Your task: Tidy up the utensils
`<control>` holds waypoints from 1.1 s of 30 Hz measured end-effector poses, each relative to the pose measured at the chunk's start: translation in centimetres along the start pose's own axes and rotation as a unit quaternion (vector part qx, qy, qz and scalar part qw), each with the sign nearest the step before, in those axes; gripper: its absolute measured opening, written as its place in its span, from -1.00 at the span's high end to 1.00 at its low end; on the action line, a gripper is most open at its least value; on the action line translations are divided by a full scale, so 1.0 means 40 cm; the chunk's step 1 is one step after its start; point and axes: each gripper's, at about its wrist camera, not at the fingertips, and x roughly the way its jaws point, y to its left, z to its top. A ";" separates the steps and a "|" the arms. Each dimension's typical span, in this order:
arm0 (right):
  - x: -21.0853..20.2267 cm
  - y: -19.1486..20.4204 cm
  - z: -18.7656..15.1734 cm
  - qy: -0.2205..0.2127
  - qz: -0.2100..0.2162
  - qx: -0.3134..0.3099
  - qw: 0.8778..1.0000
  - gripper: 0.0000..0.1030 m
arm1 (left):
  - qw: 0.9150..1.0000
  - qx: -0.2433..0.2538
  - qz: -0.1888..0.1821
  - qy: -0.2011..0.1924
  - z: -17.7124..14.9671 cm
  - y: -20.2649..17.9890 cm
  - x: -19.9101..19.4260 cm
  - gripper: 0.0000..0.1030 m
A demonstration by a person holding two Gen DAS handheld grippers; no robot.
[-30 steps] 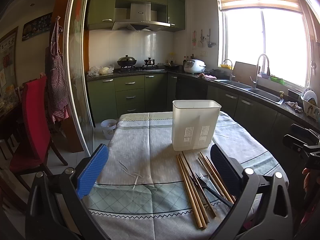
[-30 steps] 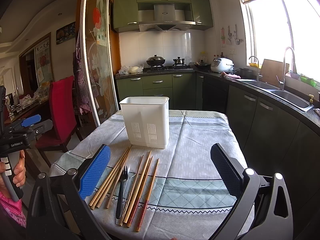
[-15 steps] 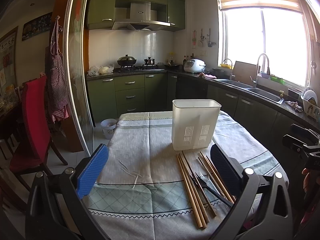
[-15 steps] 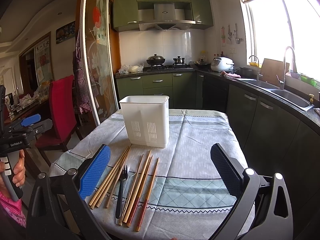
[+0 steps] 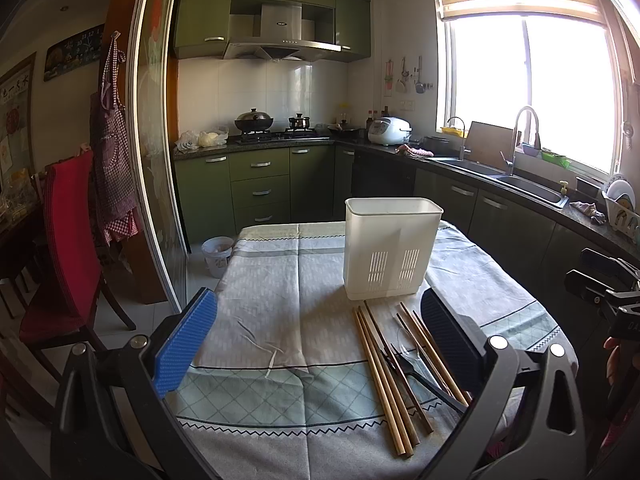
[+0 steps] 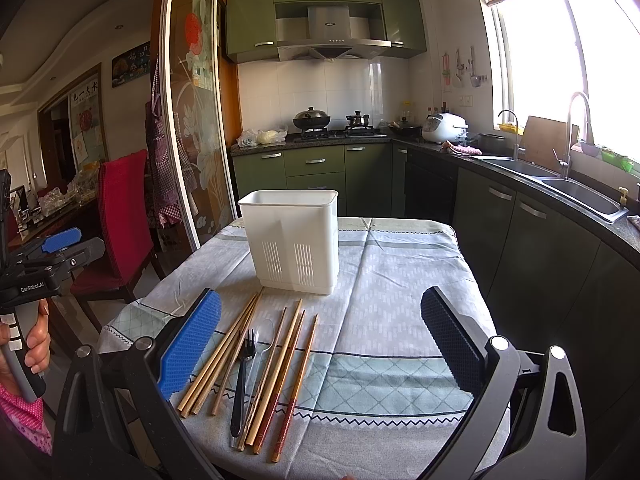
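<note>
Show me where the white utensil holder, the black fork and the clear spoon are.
white utensil holder point(image 6: 294, 240): right wrist view, front wall.
black fork point(image 6: 241, 384): right wrist view, handle.
clear spoon point(image 6: 265, 330): right wrist view, bowl.

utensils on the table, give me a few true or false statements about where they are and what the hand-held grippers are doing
1. The white holder stands upright on the tablecloth. True.
2. The chopsticks are already in the holder. False: they lie flat on the cloth in front of it.
3. A black fork lies among the chopsticks. True.
4. The right hand-held gripper is shut on a chopstick. False: it is open and holds nothing.
5. The left hand-held gripper is open. True.
</note>
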 end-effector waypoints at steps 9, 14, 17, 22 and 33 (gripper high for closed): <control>0.005 -0.001 -0.004 0.001 0.001 0.001 1.000 -0.92 | 1.000 -0.001 -0.001 0.002 -0.001 -0.001 0.001 -0.89; 0.018 -0.004 -0.011 0.011 -0.003 0.002 1.000 -0.92 | 1.000 -0.004 -0.007 0.016 -0.003 -0.006 0.018 -0.89; 0.034 -0.006 -0.010 0.024 -0.009 -0.009 1.000 -0.92 | 0.999 -0.005 -0.015 0.042 0.001 -0.016 0.050 -0.89; 0.084 -0.014 0.006 0.068 -0.009 -0.034 0.997 -0.92 | 0.994 -0.004 -0.016 0.111 0.005 -0.045 0.138 -0.89; 0.177 -0.057 0.004 0.131 0.008 -0.017 0.991 -0.92 | 0.968 0.001 -0.026 0.251 -0.023 -0.133 0.364 -0.89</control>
